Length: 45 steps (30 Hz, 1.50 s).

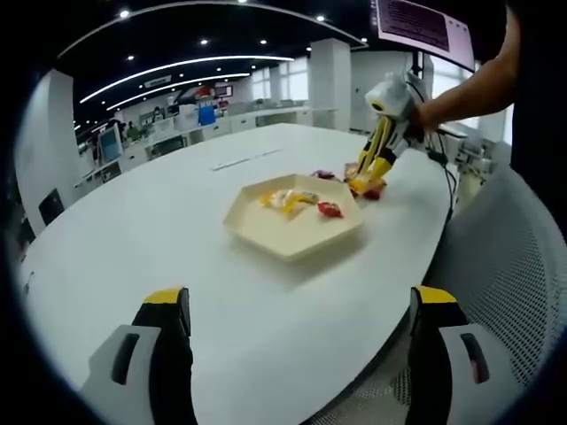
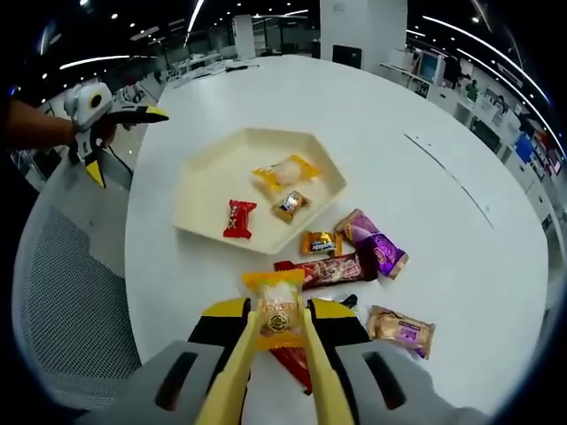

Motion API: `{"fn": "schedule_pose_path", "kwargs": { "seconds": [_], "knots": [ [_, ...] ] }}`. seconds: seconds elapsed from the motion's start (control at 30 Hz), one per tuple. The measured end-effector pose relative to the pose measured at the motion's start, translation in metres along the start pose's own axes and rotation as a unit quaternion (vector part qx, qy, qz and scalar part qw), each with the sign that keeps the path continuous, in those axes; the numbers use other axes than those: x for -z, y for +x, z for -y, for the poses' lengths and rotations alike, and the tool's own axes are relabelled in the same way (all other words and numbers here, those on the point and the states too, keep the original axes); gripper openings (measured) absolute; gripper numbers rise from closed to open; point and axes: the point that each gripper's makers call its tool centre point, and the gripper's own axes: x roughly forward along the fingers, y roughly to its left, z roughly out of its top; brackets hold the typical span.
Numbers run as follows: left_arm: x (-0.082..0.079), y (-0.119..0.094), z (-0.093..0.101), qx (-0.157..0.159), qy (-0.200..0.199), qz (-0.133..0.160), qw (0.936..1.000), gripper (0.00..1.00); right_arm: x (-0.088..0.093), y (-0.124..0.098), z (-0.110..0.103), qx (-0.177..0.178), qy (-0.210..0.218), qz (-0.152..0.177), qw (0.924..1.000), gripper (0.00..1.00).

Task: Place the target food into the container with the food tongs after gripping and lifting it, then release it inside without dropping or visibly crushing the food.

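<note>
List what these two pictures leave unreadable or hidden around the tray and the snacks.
- Right gripper view: the red wrapper is mostly hidden under the right tongs and the yellow snack they grip.
- Right gripper view: print on the purple packet is too small to read.
- Left gripper view: the snacks beyond the tray are blocked by the right tongs.
- Left gripper view: items in the tray are too small to identify.

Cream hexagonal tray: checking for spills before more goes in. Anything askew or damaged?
Nothing stands out. The cream hexagonal tray sits flat holding three intact wrapped snacks; the right claw grips a yellow-wrapped snack, uncrushed.
</note>
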Motion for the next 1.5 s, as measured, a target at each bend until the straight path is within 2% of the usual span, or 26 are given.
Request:
{"fn": "schedule_pose_path", "kwargs": {
  "seconds": [0.1,0.27,0.43,0.7,1.5],
  "knots": [
    [-0.006,-0.002,-0.002,-0.003,-0.015,0.016,0.9998,1.00,-0.004,-0.007,0.003,0.003,0.002,0.003,1.0000,0.24],
    [-0.011,-0.002,0.000,-0.003,-0.009,0.028,0.9996,1.00,-0.008,-0.017,0.008,0.009,0.001,0.005,0.9999,0.25],
    [-0.008,0.000,0.005,0.003,0.011,0.019,0.9998,1.00,-0.013,-0.029,0.013,0.015,-0.003,0.007,0.9999,0.25],
    [-0.009,-0.001,0.003,0.000,0.008,0.021,0.9997,1.00,-0.022,-0.040,0.021,0.022,-0.003,0.014,0.9997,0.25],
    [-0.008,-0.001,0.000,-0.006,-0.002,0.017,0.9998,1.00,-0.036,-0.035,0.020,0.018,-0.006,0.022,0.9996,0.25]
  ]
}}
